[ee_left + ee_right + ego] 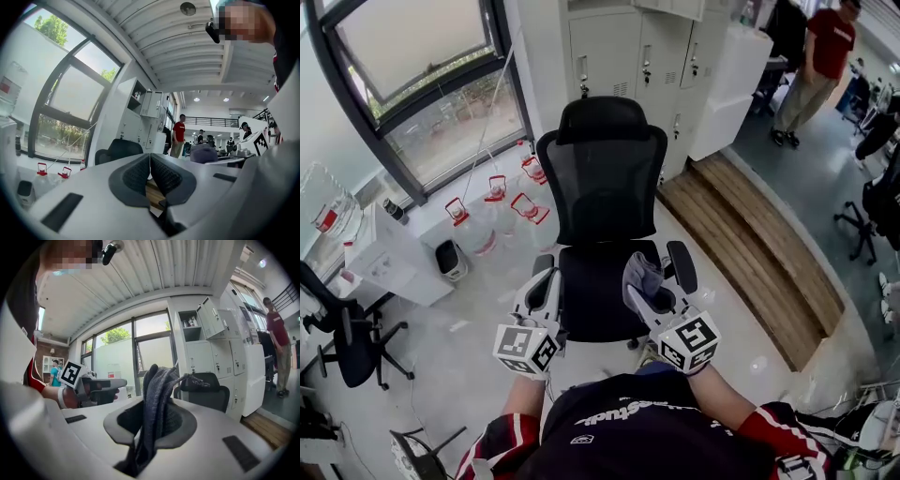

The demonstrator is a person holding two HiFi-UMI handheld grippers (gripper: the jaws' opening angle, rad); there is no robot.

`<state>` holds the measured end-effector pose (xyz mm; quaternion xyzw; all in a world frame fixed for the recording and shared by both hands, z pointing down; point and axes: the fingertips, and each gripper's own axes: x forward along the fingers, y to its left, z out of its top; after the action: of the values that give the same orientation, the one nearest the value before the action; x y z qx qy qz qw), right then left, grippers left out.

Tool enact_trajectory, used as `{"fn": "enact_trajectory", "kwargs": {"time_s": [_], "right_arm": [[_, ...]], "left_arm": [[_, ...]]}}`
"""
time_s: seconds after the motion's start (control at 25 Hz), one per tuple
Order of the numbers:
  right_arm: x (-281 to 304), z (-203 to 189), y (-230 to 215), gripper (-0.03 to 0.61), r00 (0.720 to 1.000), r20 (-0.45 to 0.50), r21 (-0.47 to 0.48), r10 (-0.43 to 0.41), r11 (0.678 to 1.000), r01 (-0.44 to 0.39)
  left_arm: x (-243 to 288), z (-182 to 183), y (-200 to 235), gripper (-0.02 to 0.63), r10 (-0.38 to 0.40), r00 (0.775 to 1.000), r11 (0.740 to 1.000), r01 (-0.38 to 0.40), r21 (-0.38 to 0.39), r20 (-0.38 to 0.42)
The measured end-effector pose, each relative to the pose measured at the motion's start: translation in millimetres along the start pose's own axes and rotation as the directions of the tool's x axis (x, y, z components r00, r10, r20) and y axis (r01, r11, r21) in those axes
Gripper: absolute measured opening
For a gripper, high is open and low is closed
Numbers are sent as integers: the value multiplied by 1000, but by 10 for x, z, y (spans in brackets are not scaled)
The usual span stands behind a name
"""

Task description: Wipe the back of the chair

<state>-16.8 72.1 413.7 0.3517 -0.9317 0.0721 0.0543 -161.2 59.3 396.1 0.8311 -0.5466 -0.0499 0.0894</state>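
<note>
Window (151, 345) beyond cloth (159, 385) in right tongs (152, 420)

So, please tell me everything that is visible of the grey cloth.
The grey cloth looks like knitted fabric, bunched into upright folds, with a frayed corner sticking out sideways. The right gripper is shut on it: its fingers pinch the middle, one end standing above them, the rest hanging below. It is held over the office chair's seat, apart from the backrest.

Armrests (682, 265) flank the seat (595, 305); the chair back (605, 187) stands unobstructed above.
</note>
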Motion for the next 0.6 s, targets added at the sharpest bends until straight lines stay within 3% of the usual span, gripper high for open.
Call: {"fn": "enact_trajectory", "kwargs": {"time_s": [0.28, 0.6], "right_arm": [[-161, 77, 101, 72, 999, 10, -44, -46, 998, 46], [-477, 243, -138, 72, 993, 65, -41, -100, 994, 103]], "left_arm": [[-189, 40, -109, 26, 1, 1000, 1000, -1, -7, 10], [26, 169, -494, 26, -19, 999, 1000, 19, 10, 33]]}}
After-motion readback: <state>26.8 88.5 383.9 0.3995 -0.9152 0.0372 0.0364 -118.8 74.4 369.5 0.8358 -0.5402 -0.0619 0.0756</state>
